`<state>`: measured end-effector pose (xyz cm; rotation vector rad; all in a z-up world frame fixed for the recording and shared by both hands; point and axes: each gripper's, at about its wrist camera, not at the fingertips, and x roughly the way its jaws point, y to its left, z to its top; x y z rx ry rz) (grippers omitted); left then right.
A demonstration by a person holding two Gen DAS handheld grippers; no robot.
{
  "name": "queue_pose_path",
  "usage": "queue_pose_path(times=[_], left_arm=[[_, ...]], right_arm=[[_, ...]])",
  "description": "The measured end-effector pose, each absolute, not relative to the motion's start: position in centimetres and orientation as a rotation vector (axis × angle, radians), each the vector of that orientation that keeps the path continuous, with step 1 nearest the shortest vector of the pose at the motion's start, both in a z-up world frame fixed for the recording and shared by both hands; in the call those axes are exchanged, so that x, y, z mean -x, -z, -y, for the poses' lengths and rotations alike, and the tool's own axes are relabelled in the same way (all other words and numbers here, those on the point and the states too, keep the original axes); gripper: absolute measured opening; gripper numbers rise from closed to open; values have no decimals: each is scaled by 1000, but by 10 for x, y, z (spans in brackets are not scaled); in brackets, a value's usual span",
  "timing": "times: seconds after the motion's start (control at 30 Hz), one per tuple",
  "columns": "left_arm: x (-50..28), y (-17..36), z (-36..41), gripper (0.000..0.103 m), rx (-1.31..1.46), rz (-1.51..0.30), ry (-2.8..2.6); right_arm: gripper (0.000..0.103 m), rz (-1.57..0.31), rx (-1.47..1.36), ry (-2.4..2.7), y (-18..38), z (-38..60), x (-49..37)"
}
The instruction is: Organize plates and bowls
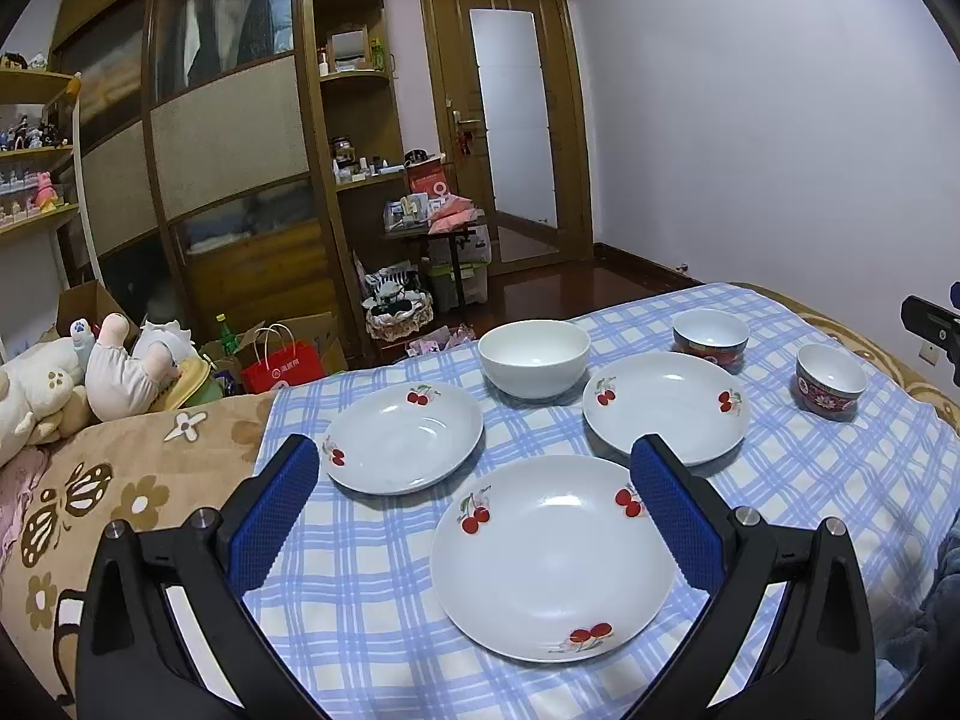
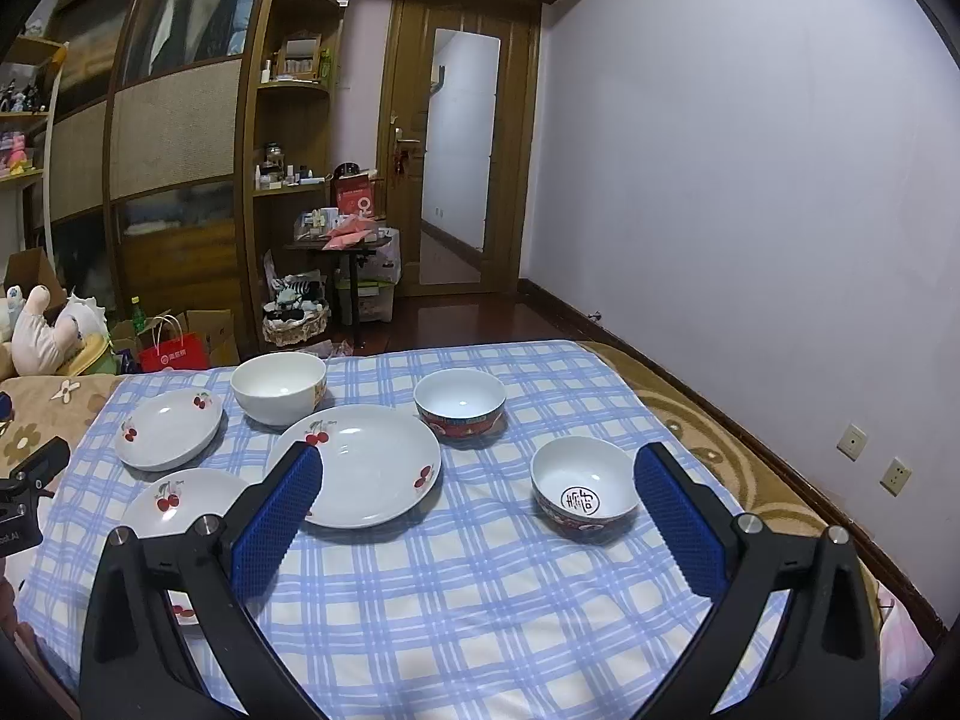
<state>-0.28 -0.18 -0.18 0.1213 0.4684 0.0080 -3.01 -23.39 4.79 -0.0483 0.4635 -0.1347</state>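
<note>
Three white plates with cherry prints lie on a blue checked cloth (image 1: 372,588): a near plate (image 1: 552,558), a left plate (image 1: 402,438) and a right plate (image 1: 666,405). Behind them stands a plain white bowl (image 1: 534,357). Two red patterned bowls sit to the right, one far (image 1: 711,336) and one near (image 1: 831,381). My left gripper (image 1: 474,450) hangs open above the near plate, holding nothing. My right gripper (image 2: 477,459) is open and empty too. It hovers over the cloth (image 2: 468,600), with the near red bowl (image 2: 585,489) just inside its right finger and the right plate (image 2: 360,465) by its left finger.
The cloth covers a bed with a floral brown blanket (image 1: 120,498). Stuffed toys (image 1: 114,372) lie at the left. Beyond the bed edge are a red paper bag (image 1: 282,369), boxes, a small cluttered table (image 1: 438,222), a wardrobe and a door (image 1: 510,120). A bare wall (image 2: 750,180) runs along the right.
</note>
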Motion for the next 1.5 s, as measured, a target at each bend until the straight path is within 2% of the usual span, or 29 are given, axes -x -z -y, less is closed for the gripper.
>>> queue_pose_path(times=[1.5], left_arm=[[4,0,-5,102,-120,-459,-33]], right_arm=[[103,-452,52,150,-48,235,32]])
